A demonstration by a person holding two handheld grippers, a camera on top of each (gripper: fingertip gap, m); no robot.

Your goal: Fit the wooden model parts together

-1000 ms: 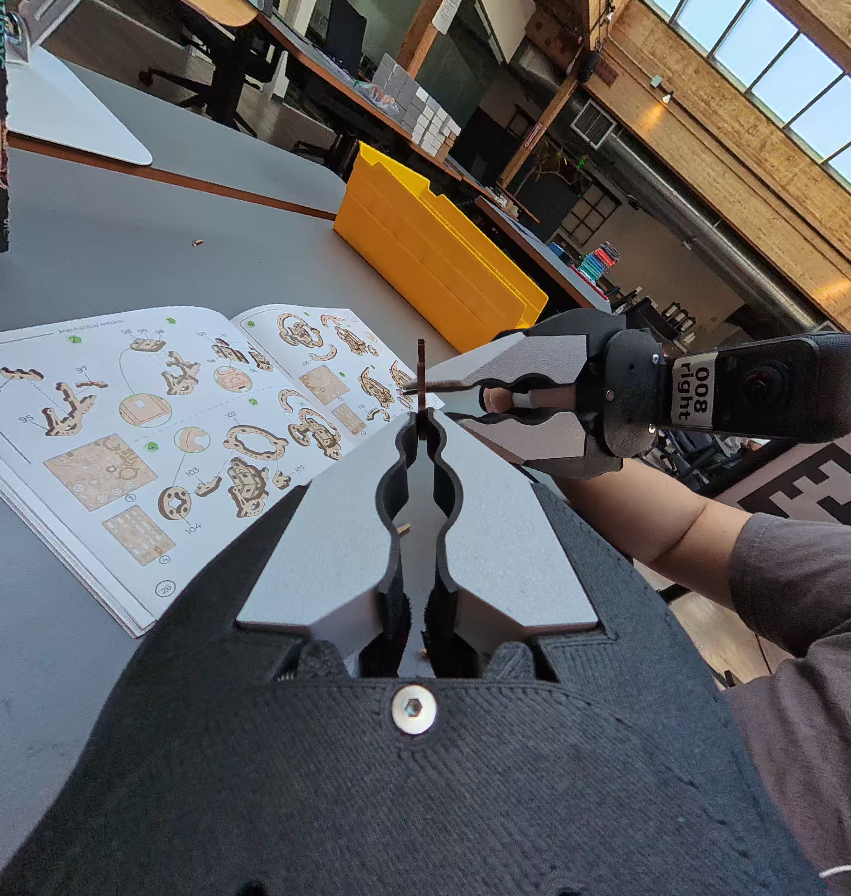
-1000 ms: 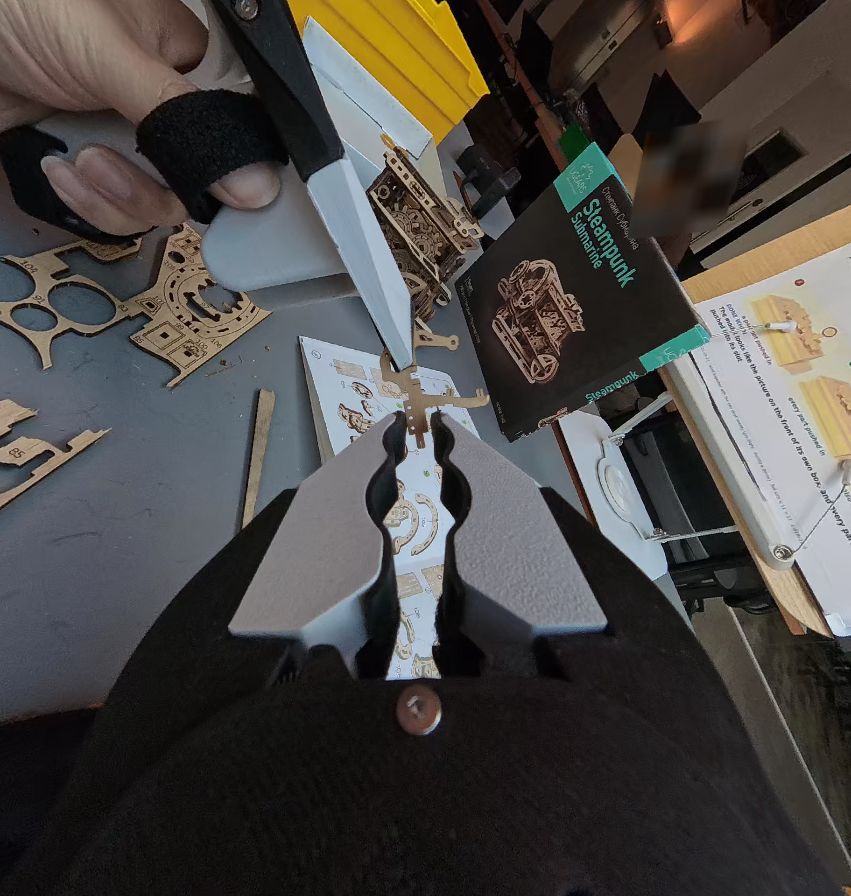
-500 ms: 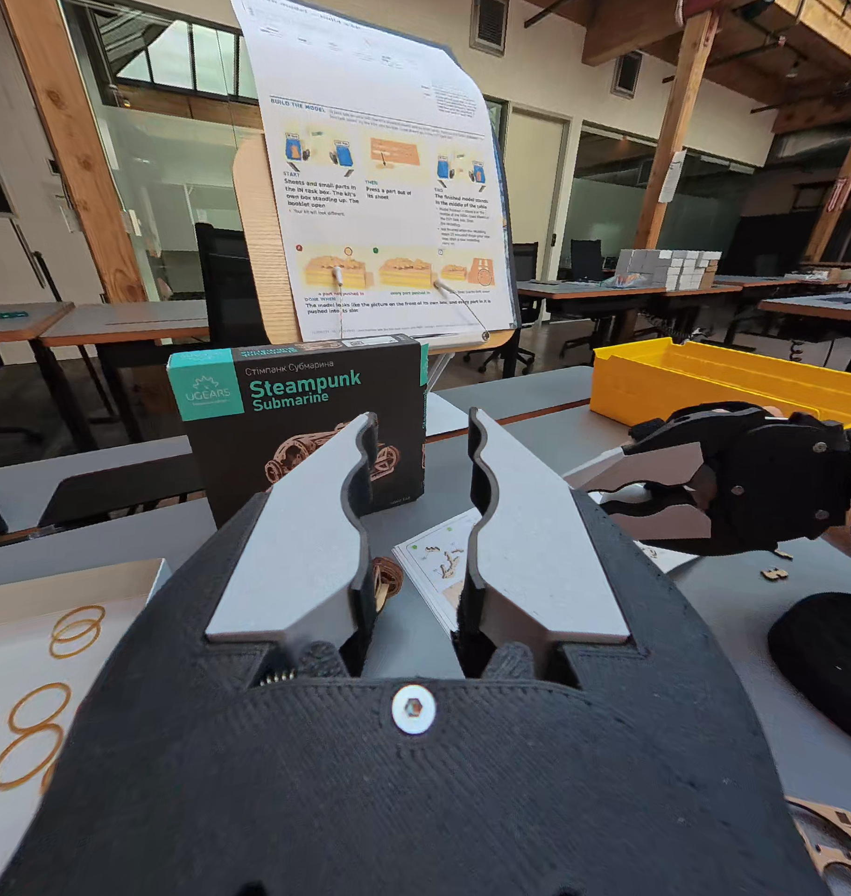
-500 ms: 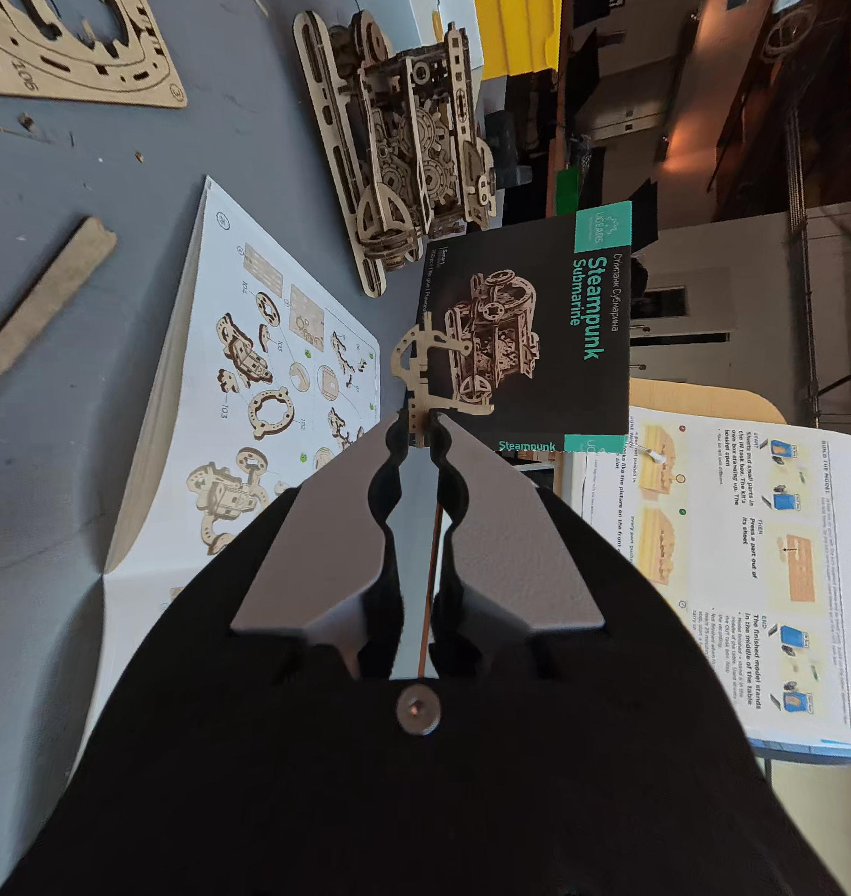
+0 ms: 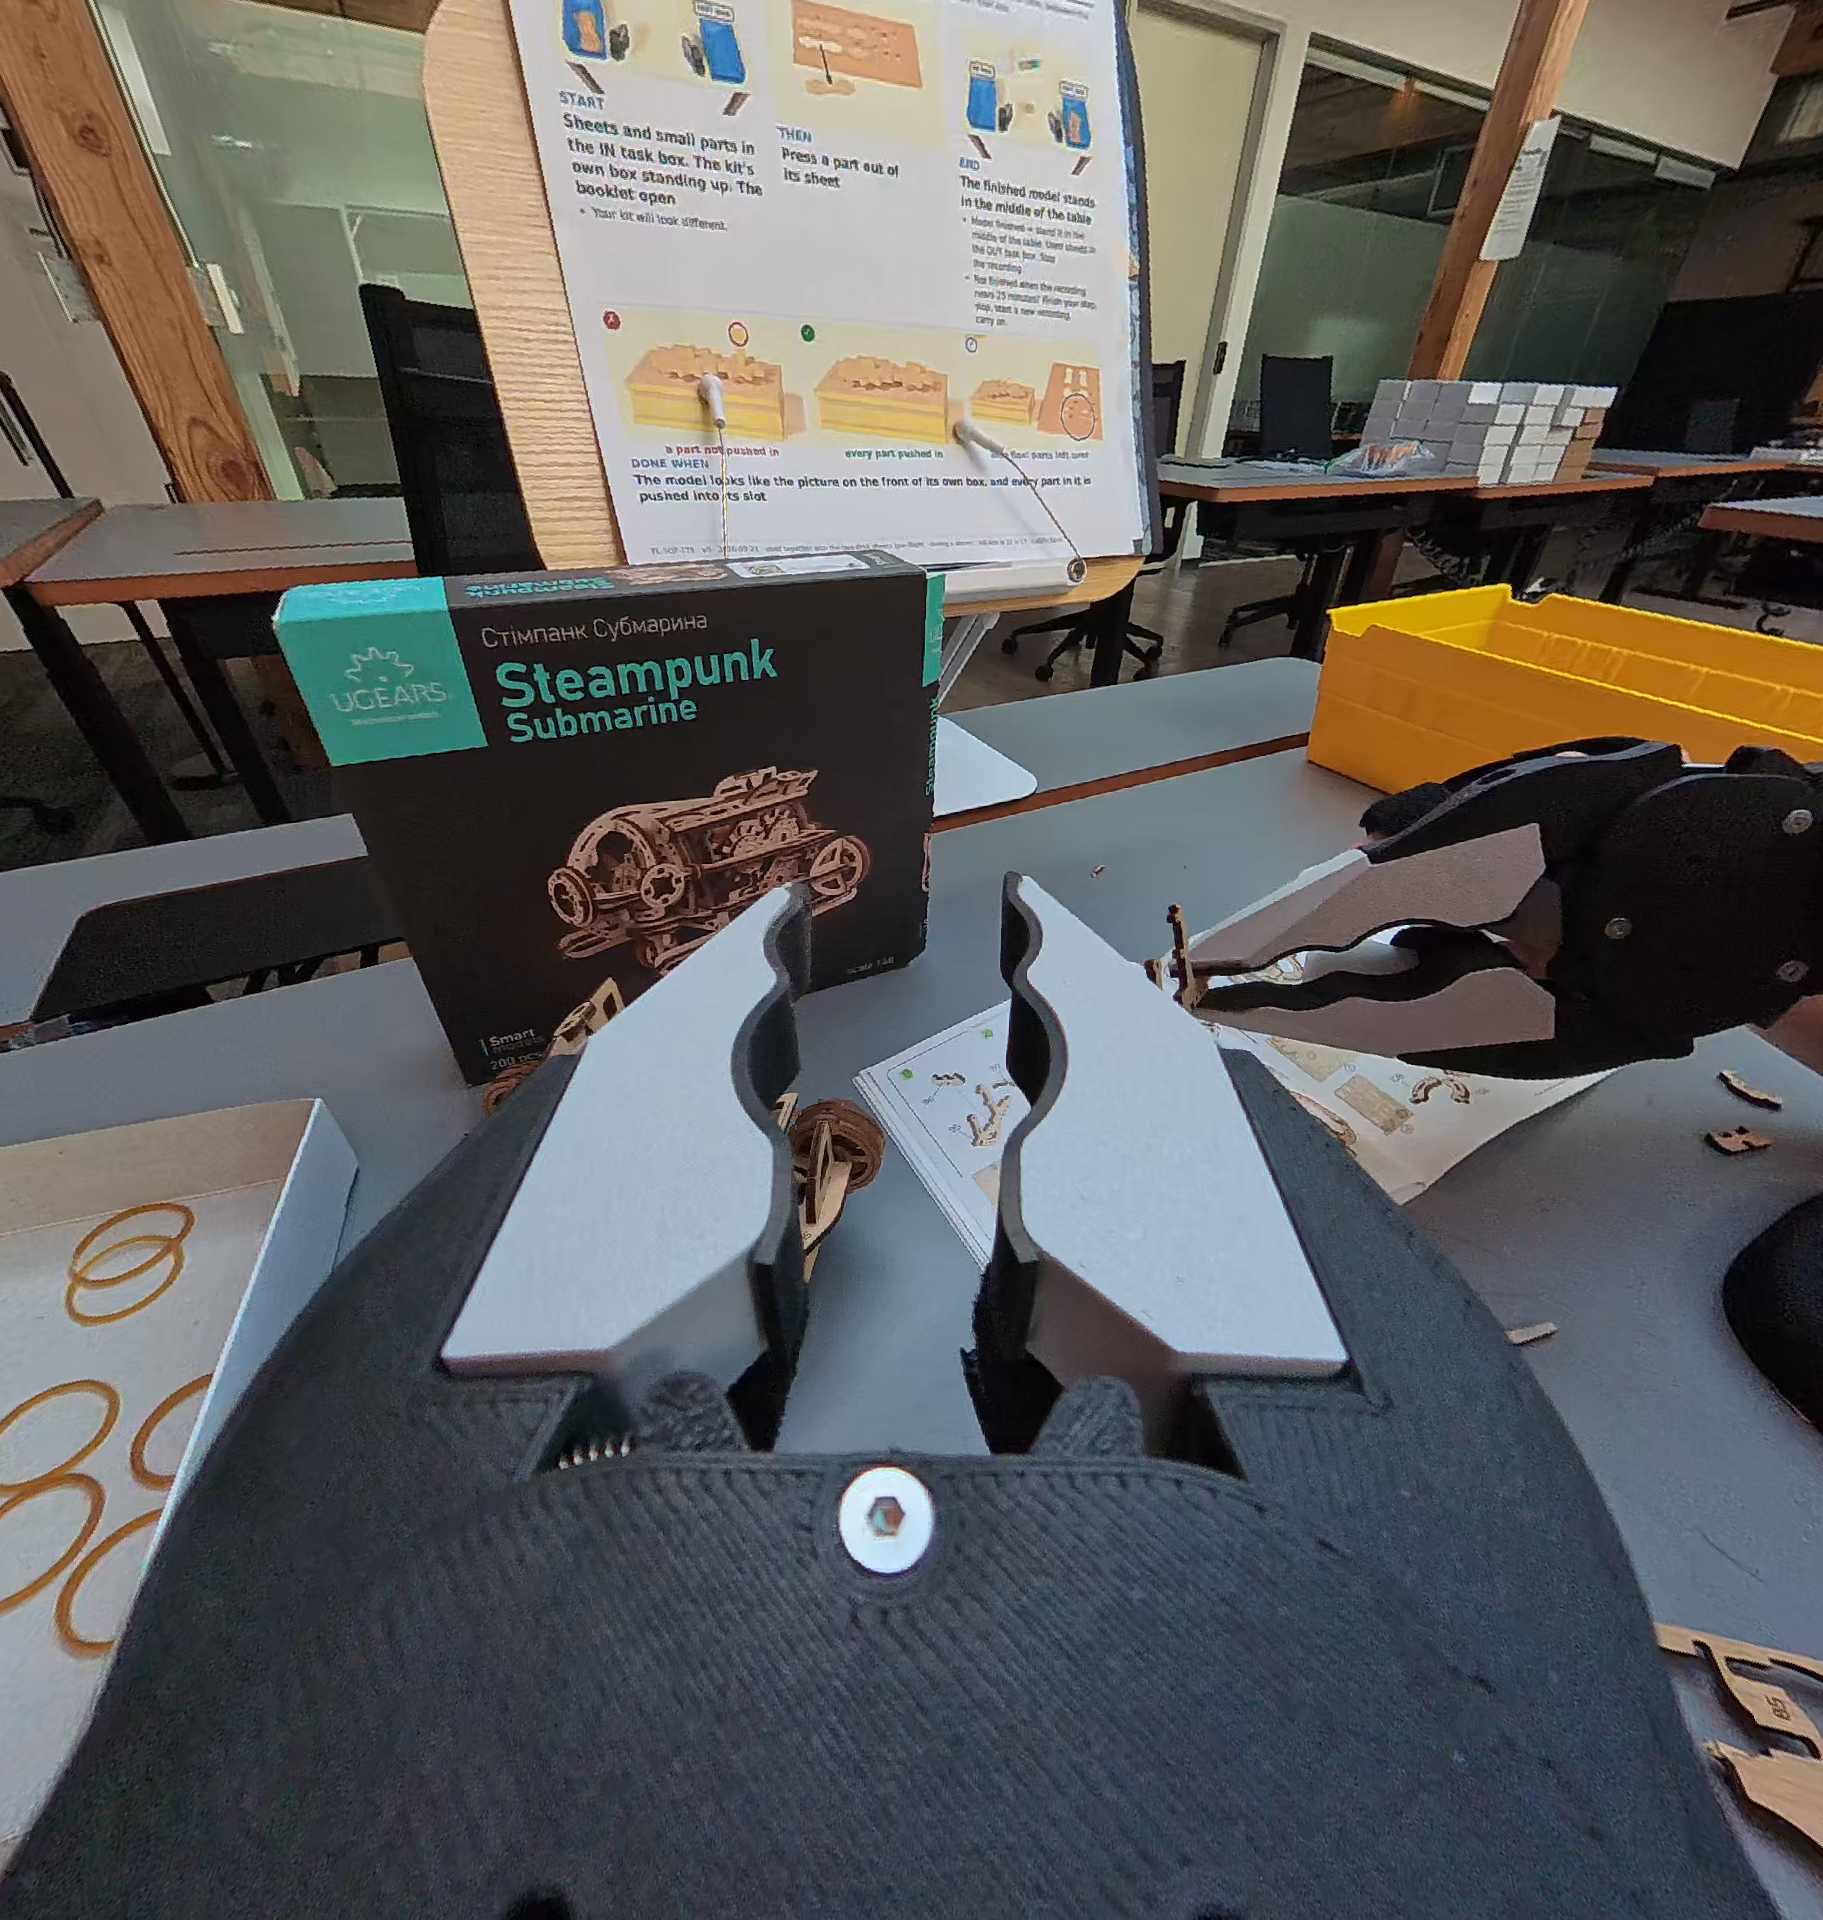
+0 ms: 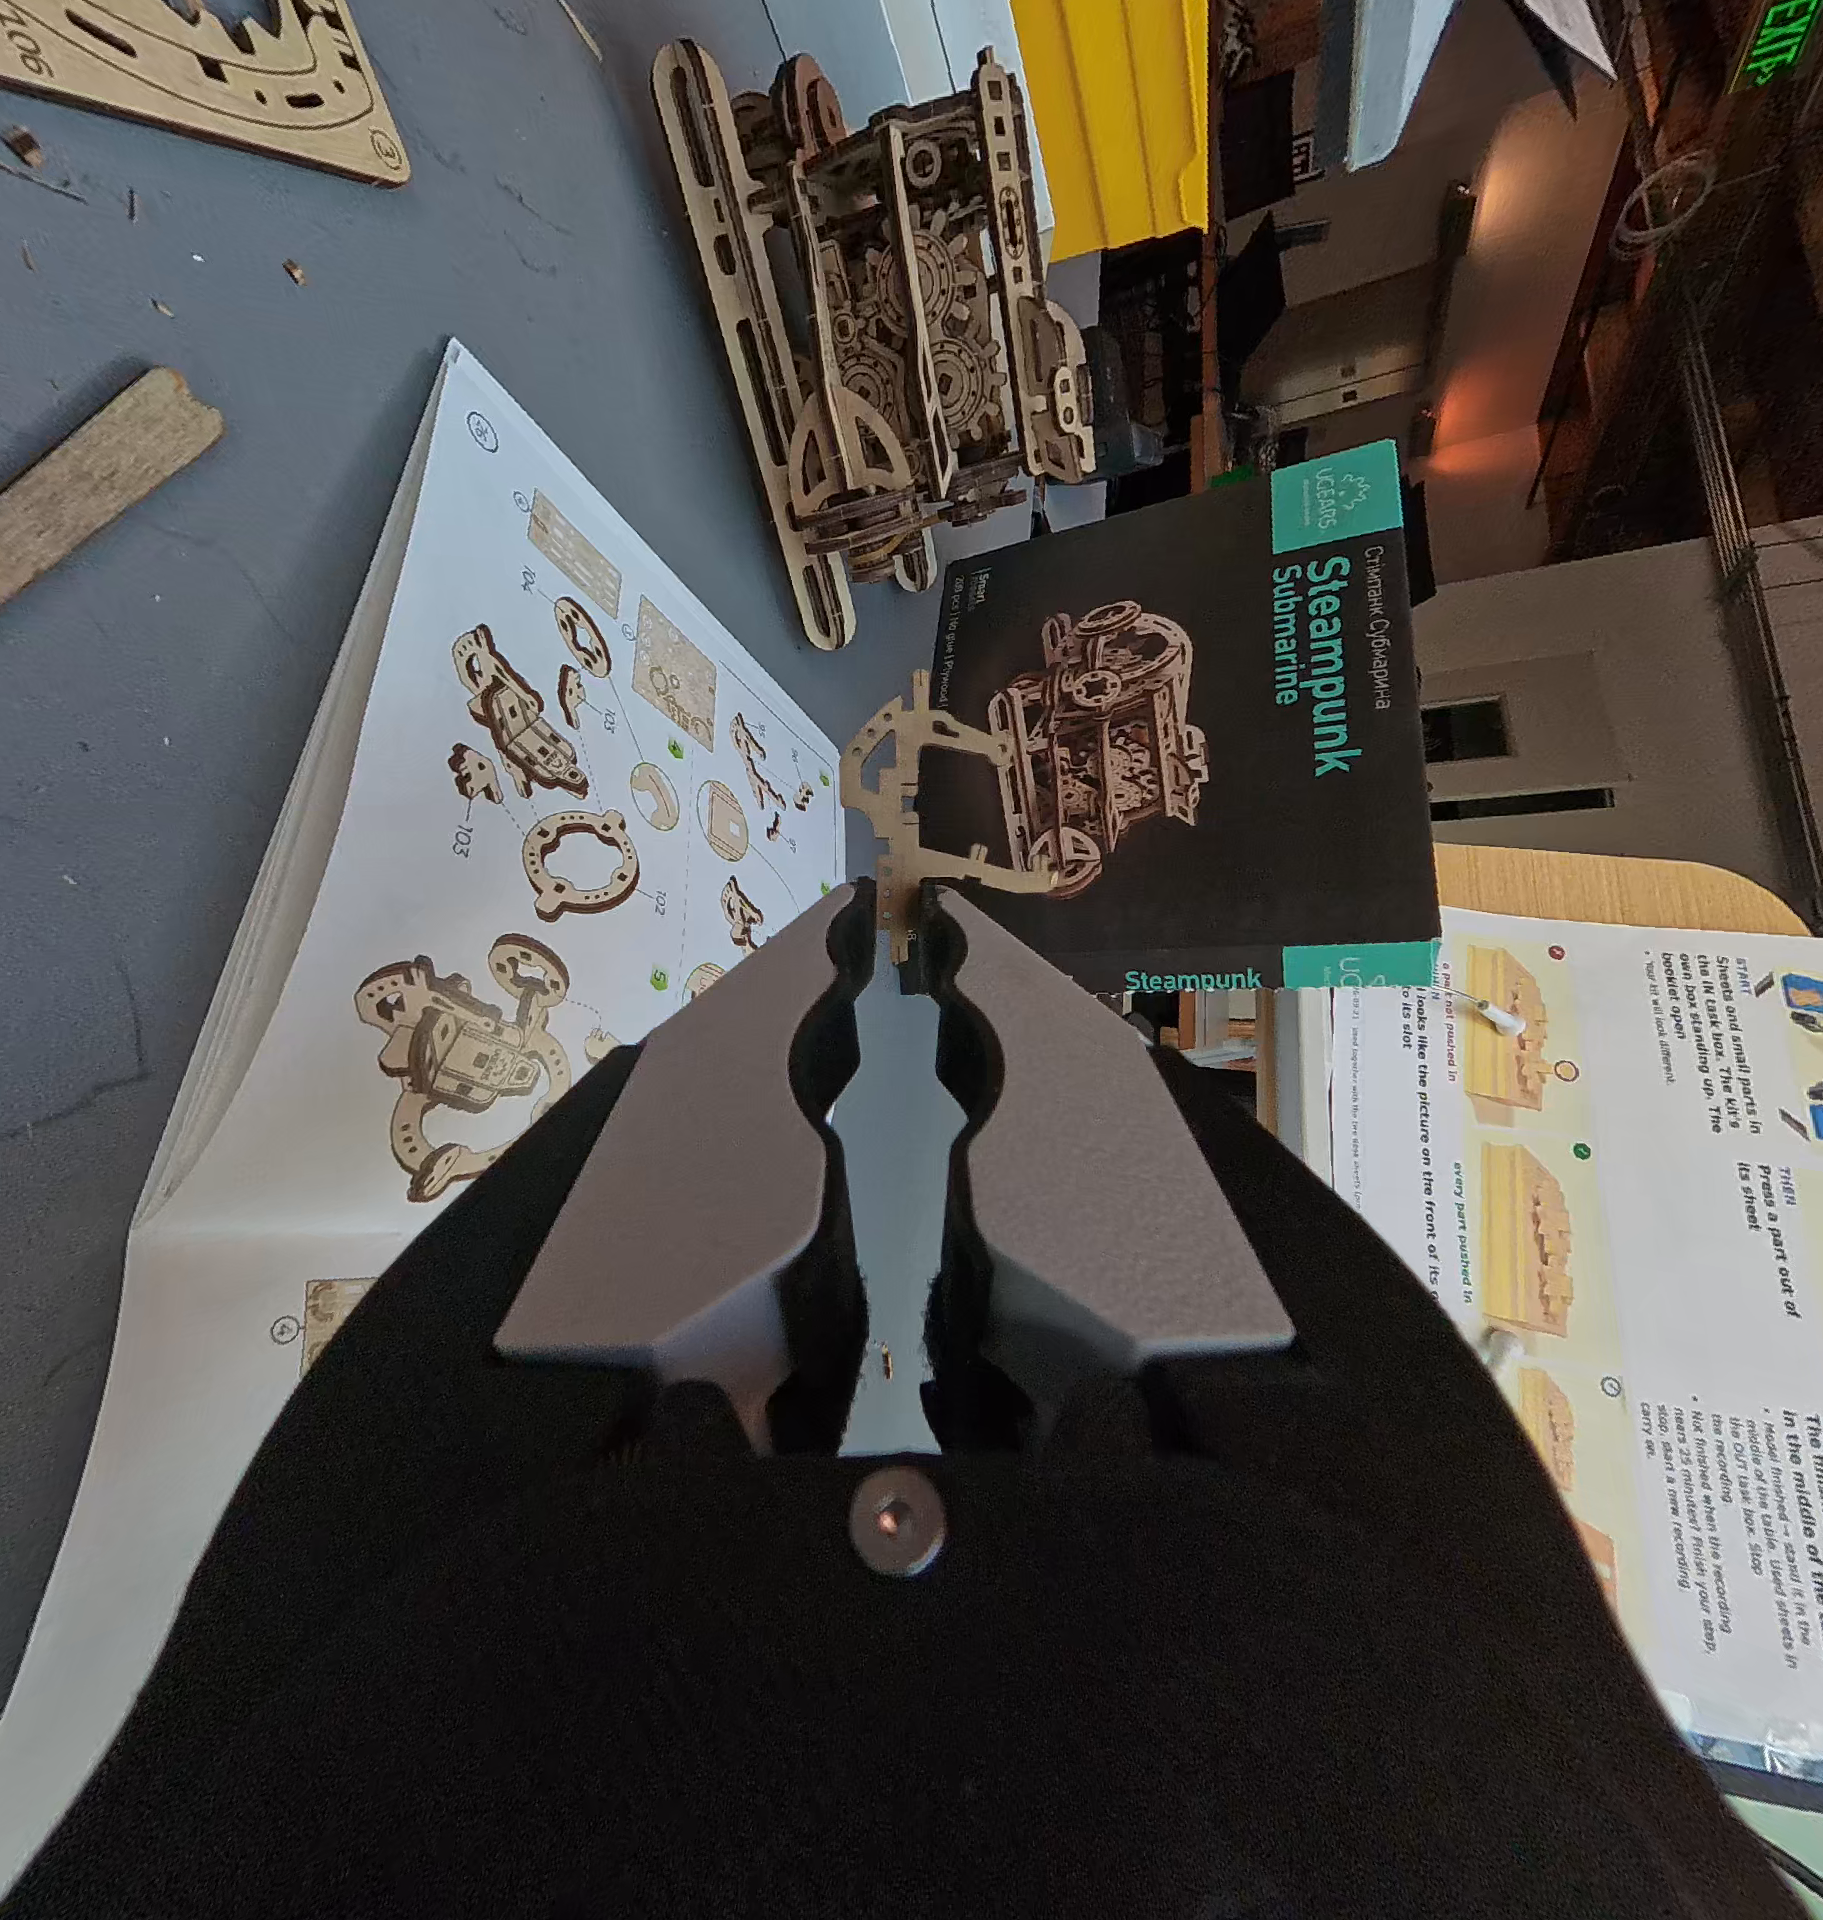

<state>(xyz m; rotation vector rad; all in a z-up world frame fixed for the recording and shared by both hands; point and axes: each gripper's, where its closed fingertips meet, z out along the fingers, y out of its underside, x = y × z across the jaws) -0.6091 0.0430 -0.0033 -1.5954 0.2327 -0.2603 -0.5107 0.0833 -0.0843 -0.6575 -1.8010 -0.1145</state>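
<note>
My right gripper (image 6: 896, 904) is shut on a thin, flat wooden part (image 6: 907, 790) with a curved frame shape and holds it above the open booklet (image 6: 533, 831). The half-built wooden model (image 6: 886, 332) lies on the grey table beyond the booklet. My left gripper (image 5: 902, 904) is open and empty, pointing at the dark kit box (image 5: 626, 810). The model (image 5: 834, 1153) shows partly between and behind my left fingers. In the left wrist view the right gripper (image 5: 1187, 971) is at the right, with the part seen edge-on at its tips.
A yellow bin (image 5: 1572, 675) stands at the back right. A white tray (image 5: 294, 1195) with rubber bands lies at the left. An instruction board (image 5: 834, 260) stands behind the box. Cut wooden sheets (image 5: 1790, 1745) (image 6: 211, 73) and a wooden strip (image 6: 65, 499) lie on the table. One gripper's finger ends stand about 15 centimeters off the other's.
My left gripper let go of the wooden part, opened, and swung away to face the kit box. My right gripper kept the part and turned it over the booklet.
</note>
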